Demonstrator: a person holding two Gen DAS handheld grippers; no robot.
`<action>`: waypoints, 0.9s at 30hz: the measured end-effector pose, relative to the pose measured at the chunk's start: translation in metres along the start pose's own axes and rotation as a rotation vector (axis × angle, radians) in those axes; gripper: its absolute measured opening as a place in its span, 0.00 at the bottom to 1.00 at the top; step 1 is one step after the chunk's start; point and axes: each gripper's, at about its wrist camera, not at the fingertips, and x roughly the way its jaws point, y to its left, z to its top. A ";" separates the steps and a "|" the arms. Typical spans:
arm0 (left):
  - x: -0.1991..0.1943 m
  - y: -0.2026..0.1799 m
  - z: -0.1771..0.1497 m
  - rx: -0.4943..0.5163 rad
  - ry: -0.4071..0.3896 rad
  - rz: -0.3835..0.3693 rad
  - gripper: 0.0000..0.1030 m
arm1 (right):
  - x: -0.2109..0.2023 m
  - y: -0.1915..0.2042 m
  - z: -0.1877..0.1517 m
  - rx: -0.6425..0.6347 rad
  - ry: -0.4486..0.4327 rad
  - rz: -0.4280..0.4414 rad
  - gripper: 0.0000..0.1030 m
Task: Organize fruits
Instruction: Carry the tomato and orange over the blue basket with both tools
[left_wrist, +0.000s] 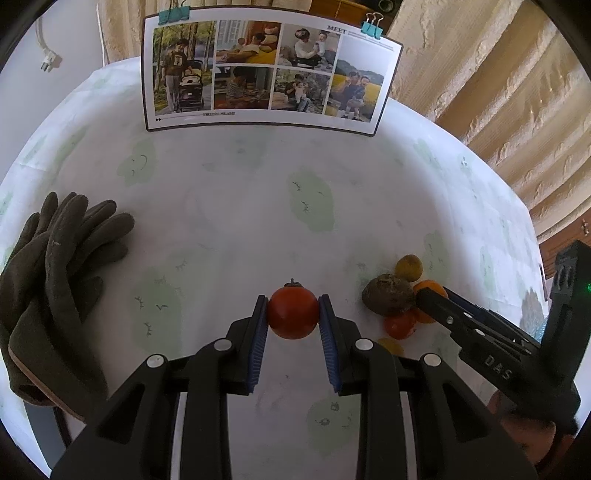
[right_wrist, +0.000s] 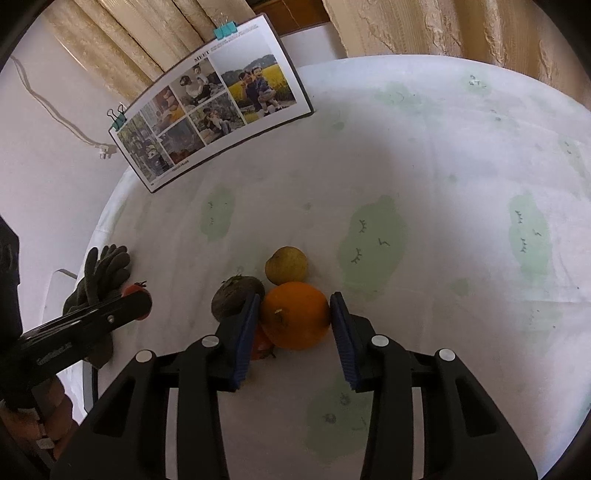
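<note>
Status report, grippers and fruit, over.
Left gripper shut on tomato. Right gripper straddling orange, left pad touching, right pad just clear. Brown fruit crowds its left finger; yellow fruit just behind.

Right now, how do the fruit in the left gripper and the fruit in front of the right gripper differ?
The tomato is red and clamped in the left gripper, apart from the pile. The orange is larger and sits against the other fruit, with the right gripper around it, one pad touching, the other not yet. Both are round.
</note>
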 end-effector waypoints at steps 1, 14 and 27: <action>0.000 -0.002 0.000 0.004 -0.001 -0.001 0.27 | -0.005 -0.001 -0.001 -0.003 -0.007 0.000 0.39; -0.004 -0.061 -0.003 0.092 -0.013 -0.040 0.27 | -0.078 -0.045 -0.017 0.044 -0.088 -0.060 0.39; -0.007 -0.159 -0.026 0.219 -0.012 -0.106 0.27 | -0.169 -0.119 -0.064 0.161 -0.192 -0.167 0.39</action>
